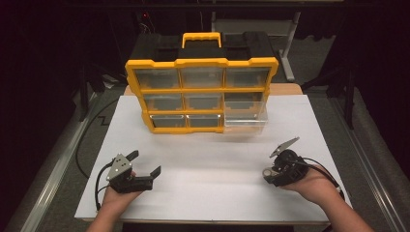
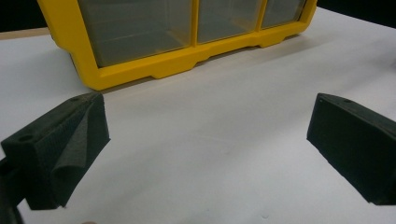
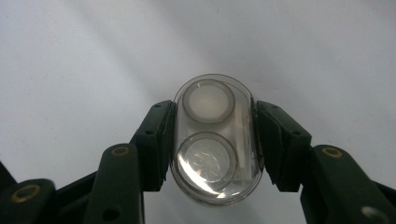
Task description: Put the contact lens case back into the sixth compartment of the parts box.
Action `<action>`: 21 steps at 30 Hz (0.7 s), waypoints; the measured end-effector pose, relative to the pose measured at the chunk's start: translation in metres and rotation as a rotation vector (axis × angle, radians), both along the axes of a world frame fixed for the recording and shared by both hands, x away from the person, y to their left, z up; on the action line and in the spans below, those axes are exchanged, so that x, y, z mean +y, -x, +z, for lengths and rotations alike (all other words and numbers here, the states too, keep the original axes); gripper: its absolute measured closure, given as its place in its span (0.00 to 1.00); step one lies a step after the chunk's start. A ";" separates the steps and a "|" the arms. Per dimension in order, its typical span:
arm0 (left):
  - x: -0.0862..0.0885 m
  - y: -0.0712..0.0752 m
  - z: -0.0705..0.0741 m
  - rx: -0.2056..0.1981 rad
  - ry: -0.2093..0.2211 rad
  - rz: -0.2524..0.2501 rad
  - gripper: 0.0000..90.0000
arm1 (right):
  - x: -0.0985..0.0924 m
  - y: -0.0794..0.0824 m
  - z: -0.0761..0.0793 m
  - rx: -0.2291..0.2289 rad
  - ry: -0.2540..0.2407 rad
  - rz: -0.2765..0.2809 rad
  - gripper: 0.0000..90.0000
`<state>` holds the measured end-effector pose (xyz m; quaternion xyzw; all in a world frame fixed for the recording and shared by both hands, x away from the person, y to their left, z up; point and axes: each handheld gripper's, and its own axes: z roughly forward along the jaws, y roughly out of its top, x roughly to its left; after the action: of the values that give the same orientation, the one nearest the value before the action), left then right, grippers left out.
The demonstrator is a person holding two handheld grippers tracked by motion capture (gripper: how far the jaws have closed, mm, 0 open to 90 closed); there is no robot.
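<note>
A yellow organiser (image 1: 200, 92) with clear drawers stands at the back of the white table top (image 1: 212, 159). Its bottom right drawer (image 1: 245, 118) is pulled out toward me. My right gripper (image 1: 270, 172) hovers at the front right, pointing left. In the right gripper view my right gripper (image 3: 215, 116) is shut on a clear oval case (image 3: 215, 140) with two round discs inside. At the front left my left gripper (image 1: 145, 163) stands open and holds nothing. In the left gripper view my left gripper (image 2: 205, 100) faces the organiser's bottom edge (image 2: 140, 70).
A black box with a yellow handle (image 1: 201, 39) sits behind the organiser. A table frame and dark floor lie beyond. Metal rails (image 1: 58, 159) run along both sides of the table. White surface spreads between the two grippers.
</note>
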<state>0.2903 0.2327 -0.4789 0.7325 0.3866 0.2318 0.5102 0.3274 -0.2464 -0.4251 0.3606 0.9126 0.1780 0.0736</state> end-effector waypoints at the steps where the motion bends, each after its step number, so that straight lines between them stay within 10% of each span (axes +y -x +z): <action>1: 0.000 0.000 0.000 0.000 0.000 0.000 0.00 | 0.000 0.000 0.001 0.005 0.006 0.003 0.55; 21: 0.000 0.000 0.000 -0.002 0.001 -0.007 0.00 | 0.002 -0.003 0.042 0.059 0.049 0.089 0.55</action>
<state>0.2905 0.2327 -0.4791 0.7334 0.3836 0.2305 0.5116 0.3308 -0.2440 -0.3830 0.3228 0.9337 0.1478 0.0475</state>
